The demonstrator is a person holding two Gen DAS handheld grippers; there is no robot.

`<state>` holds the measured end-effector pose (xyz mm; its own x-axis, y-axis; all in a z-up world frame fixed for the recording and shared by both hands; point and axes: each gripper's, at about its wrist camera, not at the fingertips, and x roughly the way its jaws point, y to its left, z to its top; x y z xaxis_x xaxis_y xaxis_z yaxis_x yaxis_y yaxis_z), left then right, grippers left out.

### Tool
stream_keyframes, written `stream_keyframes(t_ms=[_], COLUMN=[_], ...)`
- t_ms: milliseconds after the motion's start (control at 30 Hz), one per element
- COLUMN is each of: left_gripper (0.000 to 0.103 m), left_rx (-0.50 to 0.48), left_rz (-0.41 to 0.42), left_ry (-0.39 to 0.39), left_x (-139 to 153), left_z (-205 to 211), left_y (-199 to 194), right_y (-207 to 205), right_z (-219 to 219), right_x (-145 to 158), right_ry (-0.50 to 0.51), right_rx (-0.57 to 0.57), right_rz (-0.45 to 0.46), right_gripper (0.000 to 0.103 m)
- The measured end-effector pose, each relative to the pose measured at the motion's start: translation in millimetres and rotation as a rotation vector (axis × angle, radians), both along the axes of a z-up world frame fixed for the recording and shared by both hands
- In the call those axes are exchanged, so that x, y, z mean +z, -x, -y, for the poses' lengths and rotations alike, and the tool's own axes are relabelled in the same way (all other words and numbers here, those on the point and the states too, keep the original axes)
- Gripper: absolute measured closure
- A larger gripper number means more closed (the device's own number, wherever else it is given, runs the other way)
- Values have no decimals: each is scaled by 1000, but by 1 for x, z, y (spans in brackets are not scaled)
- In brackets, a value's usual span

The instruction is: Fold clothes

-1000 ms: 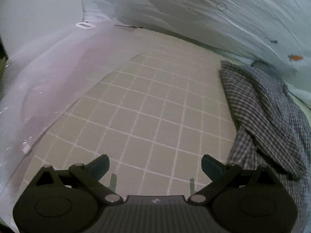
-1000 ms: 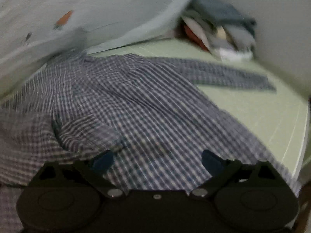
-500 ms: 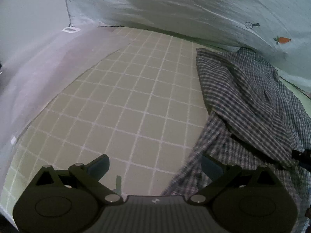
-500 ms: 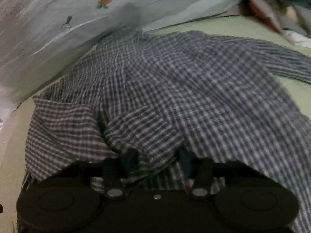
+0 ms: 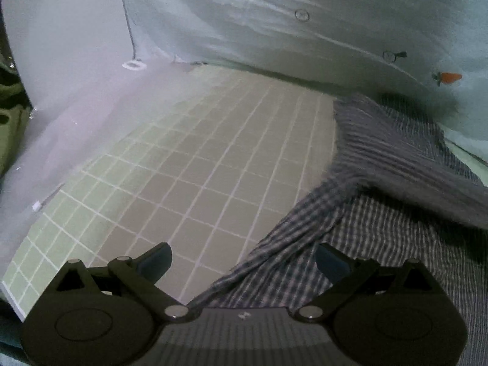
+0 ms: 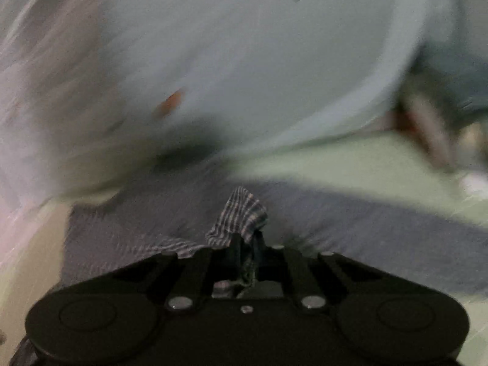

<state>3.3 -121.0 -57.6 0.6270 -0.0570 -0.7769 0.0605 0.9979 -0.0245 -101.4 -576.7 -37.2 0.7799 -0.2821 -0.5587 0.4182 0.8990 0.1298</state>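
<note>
A blue-and-white checked shirt (image 5: 396,201) lies on the gridded bed sheet (image 5: 213,167), filling the right side of the left wrist view. Its edge runs down between the fingers of my left gripper (image 5: 244,260), which stands open just above the cloth. In the blurred right wrist view my right gripper (image 6: 247,244) is shut on a pinched fold of the checked shirt (image 6: 241,216), lifted off the rest of the shirt (image 6: 366,228) spread below.
A pale blue quilt (image 5: 305,21) with a carrot print (image 5: 448,77) rises behind the shirt. A white wall (image 5: 61,45) closes the left side. A blurred pile of clothes (image 6: 442,122) sits far right in the right wrist view.
My right gripper closed on a fold of the shirt and lifted it, swinging fast. The left gripper moved right, so the shirt's edge now lies between its open fingers.
</note>
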Motion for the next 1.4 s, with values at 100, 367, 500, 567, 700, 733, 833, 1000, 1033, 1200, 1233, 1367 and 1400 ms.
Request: stream_keyframes(t_ms=[100,367,500,567,700,733,833,1000,1033,1200,1233,1367,1400], left_gripper=[3,3,3,3,3,3,3,3,3,3,3,3,3], left_rx=[48,148,180,182,167,159,99,-88,-123,-308,-332,-449,-481], left_rz=[14,17,6,0,-10,-11,-9,-19,-29,-7,-20,-40,-45], left_ry=[-17,-62,-35,-21,9,18,35,41,36,27,17,16,18], left_x=[2,6,4,2,-2,-4,-10,-20,-20,-20,-21,-16,-16], left_z=[2,-10,-26,-37,-62,-69,-92,-141,-152,-194,-198,-210,-210], left_y=[6,36,54,58,56,53,38,-2,-11,-57,-66,-76,-76], right_y=[-1,-3,1,2,9,11,18,28,28,28,25,28,28], right_z=[52,51,13,-10,-78,-95,-146,-232,-253,-351,-366,-414,-424], right_x=[6,-23,-31,-32,-33,-33,-34,-35,-37,-54,-58,-60,-60], right_ry=[80,116,63,39,34,33,30,26,25,-17,-34,-80,-75], right_rx=[-150,-161,-92,-39,-22,-20,-13,-3,-20,-139,-155,-192,-192], right_rz=[7,-71,-38,-38,-36,-36,-35,-34,-50,-70,-78,-75,-77], right_gripper=[94,19,0,0,0,0,0,0,0,0,1,12,16])
